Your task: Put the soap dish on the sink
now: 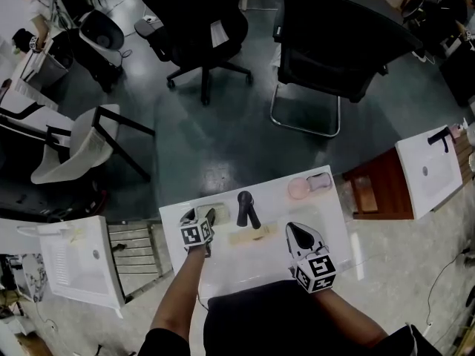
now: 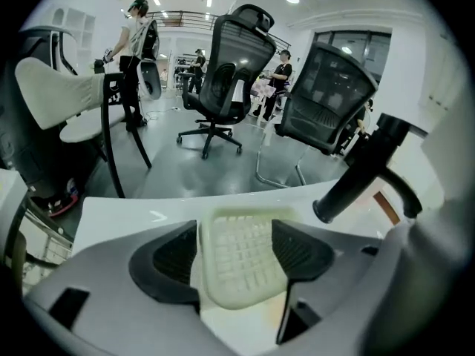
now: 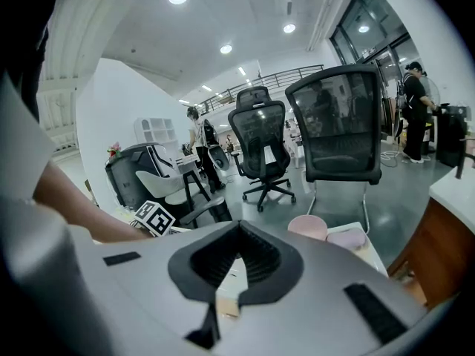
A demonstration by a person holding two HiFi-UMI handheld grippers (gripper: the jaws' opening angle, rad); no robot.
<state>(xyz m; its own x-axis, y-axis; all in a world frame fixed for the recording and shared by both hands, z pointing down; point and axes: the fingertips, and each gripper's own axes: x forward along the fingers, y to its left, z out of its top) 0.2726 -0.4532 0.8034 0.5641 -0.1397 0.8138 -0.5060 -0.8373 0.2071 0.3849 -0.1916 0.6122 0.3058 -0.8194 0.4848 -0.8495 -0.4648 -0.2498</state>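
The soap dish [image 1: 216,211] is pale green with a gridded floor [image 2: 241,273]. It lies flat on the white sink top [image 1: 326,221] at its far left, left of the black faucet [image 1: 247,208]. My left gripper [image 1: 200,215] points down over it. In the left gripper view the dish sits between the open jaws [image 2: 236,232], and neither pad presses on it. My right gripper [image 1: 293,228] hovers over the right half of the sink top with its jaws shut and empty [image 3: 237,228].
A beige bar [image 1: 252,236] lies in front of the faucet [image 2: 364,173]. A pink cup [image 1: 299,188] and a lilac item [image 1: 321,179] stand at the far right corner. Other white sinks [image 1: 74,262] [image 1: 430,169], a wooden cabinet [image 1: 375,191] and office chairs [image 1: 197,21] surround it.
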